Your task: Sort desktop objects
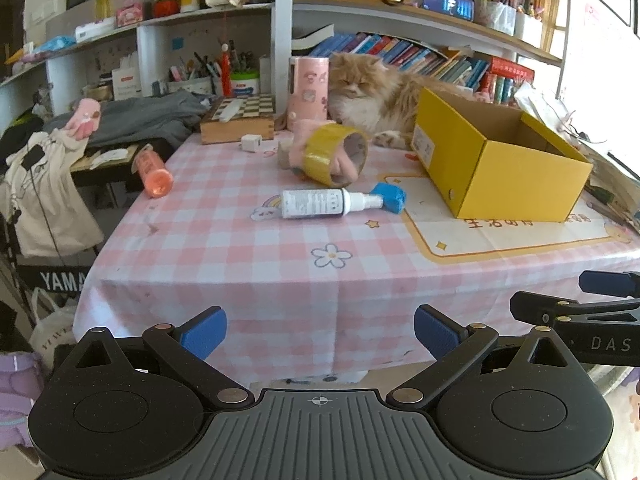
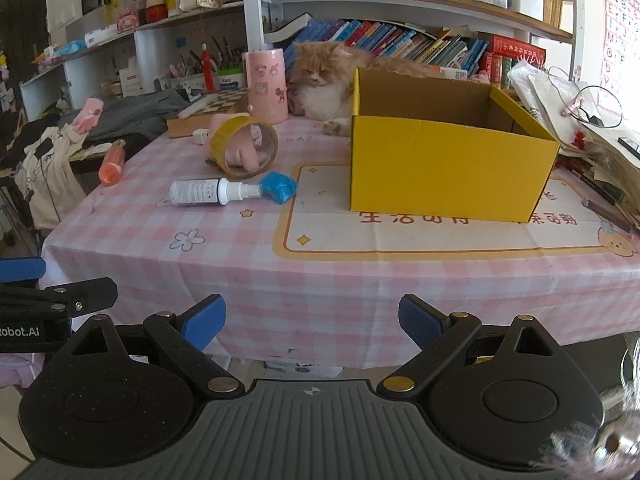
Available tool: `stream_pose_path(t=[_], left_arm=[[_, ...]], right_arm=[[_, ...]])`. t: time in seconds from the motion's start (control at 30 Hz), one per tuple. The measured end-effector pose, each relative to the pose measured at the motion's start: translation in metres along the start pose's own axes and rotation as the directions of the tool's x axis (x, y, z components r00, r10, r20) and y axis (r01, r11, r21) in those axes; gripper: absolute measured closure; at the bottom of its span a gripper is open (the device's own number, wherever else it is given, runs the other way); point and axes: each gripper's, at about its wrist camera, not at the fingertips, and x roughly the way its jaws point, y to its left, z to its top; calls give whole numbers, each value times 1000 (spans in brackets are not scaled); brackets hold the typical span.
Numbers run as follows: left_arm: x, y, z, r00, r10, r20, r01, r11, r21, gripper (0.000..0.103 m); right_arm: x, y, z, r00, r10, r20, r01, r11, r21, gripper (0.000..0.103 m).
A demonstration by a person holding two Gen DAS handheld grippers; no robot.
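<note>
Both hand-held grippers are hovering off the near edge of the tabletop (image 1: pixel 224 264): the left hand-held gripper (image 1: pixel 320 332) and the right hand-held gripper (image 2: pixel 310 320) are each gaping wide, holding nothing. A white spray bottle (image 2: pixel 208 191) is lying on its side, its nozzle touching a blue packet (image 2: pixel 279 186). Just behind, a yellow tape roll (image 2: pixel 244 146) is leaning over a pink glove (image 2: pixel 242 156). An open yellow box (image 2: pixel 448 168) is sitting to the right, with a cat (image 2: pixel 320 80) resting behind it.
</note>
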Motion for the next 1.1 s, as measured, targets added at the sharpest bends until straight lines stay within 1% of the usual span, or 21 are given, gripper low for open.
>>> stream_pose_path(t=[0.3, 0.5, 0.6, 0.7, 0.73, 0.77, 0.83, 0.9, 0.97, 1.03, 1.1], left_arm=[[5, 12, -3, 999, 10, -33, -11, 1000, -26, 1], [12, 19, -1, 999, 28, -41, -30, 998, -49, 1], [16, 23, 2, 998, 53, -24, -55, 997, -57, 1], [23, 27, 7, 996, 94, -11, -95, 993, -73, 1], [26, 29, 8, 995, 99, -12, -100, 992, -82, 1], [30, 31, 10, 995, 96, -14, -96, 991, -93, 1], [36, 34, 13, 997, 81, -14, -82, 991, -109, 1], [44, 37, 18, 997, 75, -13, -76, 989, -125, 1], [53, 39, 26, 998, 60, -18, -62, 989, -136, 1], [61, 41, 33, 999, 43, -21, -45, 990, -137, 1], [70, 42, 43, 999, 34, -25, -37, 992, -119, 1]], right_arm=[[13, 11, 4, 999, 33, -25, -33, 999, -22, 9], [27, 18, 11, 997, 62, -44, -64, 997, -45, 9], [36, 21, 15, 996, 74, -47, -77, 995, -57, 9], [47, 24, 22, 995, 85, -56, -89, 993, -76, 9], [50, 25, 24, 994, 91, -57, -96, 992, -85, 11], [53, 25, 26, 994, 97, -56, -102, 990, -94, 16], [59, 27, 32, 994, 99, -53, -105, 988, -111, 22], [66, 27, 38, 993, 104, -50, -109, 987, -122, 33], [74, 27, 44, 993, 109, -51, -115, 984, -137, 50], [82, 27, 51, 992, 113, -55, -120, 982, -149, 57], [90, 25, 57, 991, 120, -56, -127, 980, -156, 57]])
